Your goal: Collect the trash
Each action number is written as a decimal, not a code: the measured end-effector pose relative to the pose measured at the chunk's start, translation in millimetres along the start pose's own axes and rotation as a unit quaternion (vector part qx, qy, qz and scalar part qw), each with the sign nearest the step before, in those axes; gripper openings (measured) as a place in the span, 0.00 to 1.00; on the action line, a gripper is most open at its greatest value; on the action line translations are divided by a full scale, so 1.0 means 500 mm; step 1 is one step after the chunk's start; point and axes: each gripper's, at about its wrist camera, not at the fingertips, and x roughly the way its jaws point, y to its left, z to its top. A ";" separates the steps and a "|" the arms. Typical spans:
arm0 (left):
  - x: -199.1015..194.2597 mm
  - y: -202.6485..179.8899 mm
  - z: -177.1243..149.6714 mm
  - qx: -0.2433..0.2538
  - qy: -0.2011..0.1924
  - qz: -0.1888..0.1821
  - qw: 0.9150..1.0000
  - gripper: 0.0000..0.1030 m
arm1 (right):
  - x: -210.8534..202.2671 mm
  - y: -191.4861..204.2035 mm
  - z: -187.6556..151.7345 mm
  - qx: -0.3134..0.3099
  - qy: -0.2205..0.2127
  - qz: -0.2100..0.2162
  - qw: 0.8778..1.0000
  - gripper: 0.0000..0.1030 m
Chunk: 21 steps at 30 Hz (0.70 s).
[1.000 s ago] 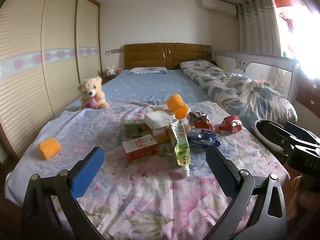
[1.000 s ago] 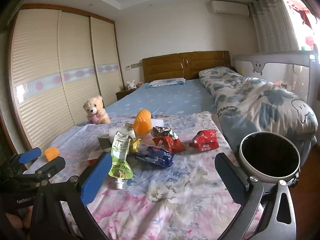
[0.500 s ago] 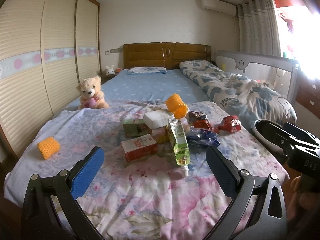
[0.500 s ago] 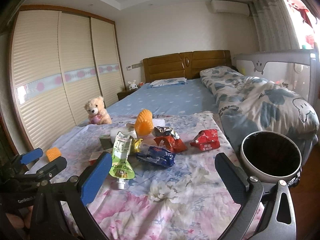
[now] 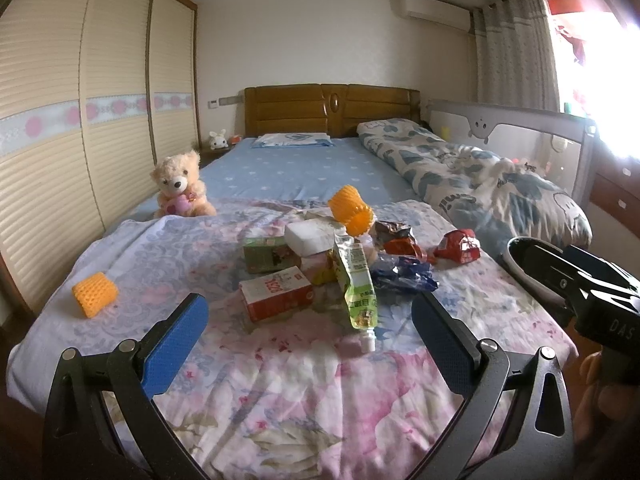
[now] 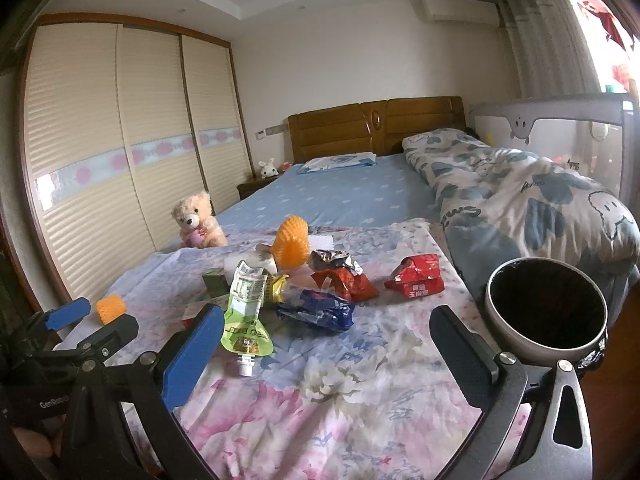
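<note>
Green and clear, the drink pouch [image 5: 357,285] lies on the floral blanket [image 5: 280,380] ahead of the left gripper [image 5: 310,330], whose fingers stand wide apart holding nothing. Its long axis runs away from the camera, white spout toward the gripper. The right gripper [image 6: 326,344] is likewise spread wide and empty, the pouch just beyond its left finger. Wrappers and cartons crowd behind the pouch; bare blanket lies in front. A bin [image 6: 500,332] stands at the bed's right edge.
</note>
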 end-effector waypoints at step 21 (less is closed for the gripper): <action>0.019 0.000 -0.016 0.002 0.014 -0.004 1.000 1.00 | 0.014 -0.023 -0.001 0.013 0.017 0.015 1.000 1.00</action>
